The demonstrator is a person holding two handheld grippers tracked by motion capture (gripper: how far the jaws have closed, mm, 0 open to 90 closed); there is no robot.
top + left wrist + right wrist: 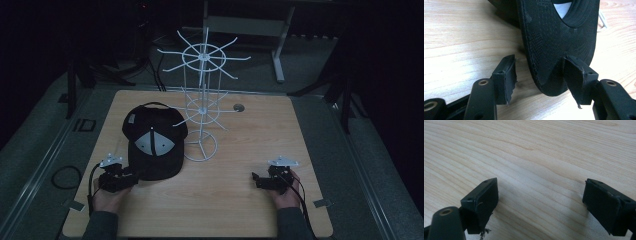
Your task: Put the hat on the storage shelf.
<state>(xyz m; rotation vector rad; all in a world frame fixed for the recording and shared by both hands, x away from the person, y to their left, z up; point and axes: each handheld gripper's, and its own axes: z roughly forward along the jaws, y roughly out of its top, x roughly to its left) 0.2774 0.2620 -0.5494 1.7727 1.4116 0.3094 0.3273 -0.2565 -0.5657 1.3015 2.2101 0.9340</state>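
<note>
A black cap (155, 142) with a grey front panel lies on the wooden table (225, 200), left of centre, its brim toward me. My left gripper (131, 176) lies low at the brim's near left corner. In the left gripper view the brim (559, 37) reaches in between the jaws of that gripper (540, 62). The left pad stands clear of the brim and the right pad sits at its edge, so it is open. At the near right my right gripper (256, 179) rests on the table, open wide (541, 187) over bare wood.
A white wire hat rack (202, 100) with radiating hooks stands on a ring base just right of the cap. A round cable hole (239, 107) lies behind it. A cable loop (65, 176) lies on the floor left of the table. Dark stands surround the table.
</note>
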